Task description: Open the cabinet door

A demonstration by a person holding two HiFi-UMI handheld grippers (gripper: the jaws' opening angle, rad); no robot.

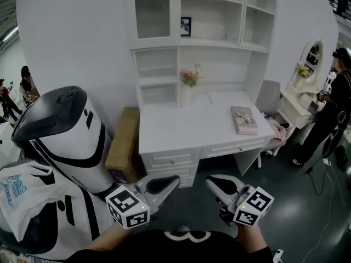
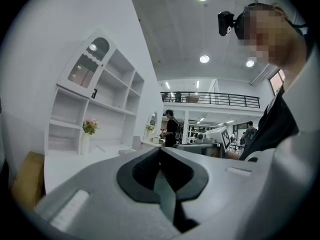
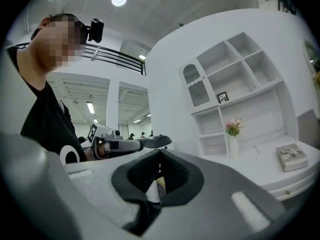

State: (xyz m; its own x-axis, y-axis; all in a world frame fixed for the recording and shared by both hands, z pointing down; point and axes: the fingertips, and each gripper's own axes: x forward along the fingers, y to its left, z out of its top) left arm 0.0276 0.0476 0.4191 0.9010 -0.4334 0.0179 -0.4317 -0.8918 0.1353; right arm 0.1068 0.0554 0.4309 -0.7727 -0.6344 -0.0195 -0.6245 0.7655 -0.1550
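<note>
Seemingly, flowers [image 1: 190, 75] fill a vase [image 1: 188, 96] below the cabinet door [image 1: 152, 16].

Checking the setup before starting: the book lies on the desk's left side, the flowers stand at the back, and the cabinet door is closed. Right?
No: the head view shows the book on the right side of the desk. The flowers do stand at the back, and the cabinet door is closed.
</note>
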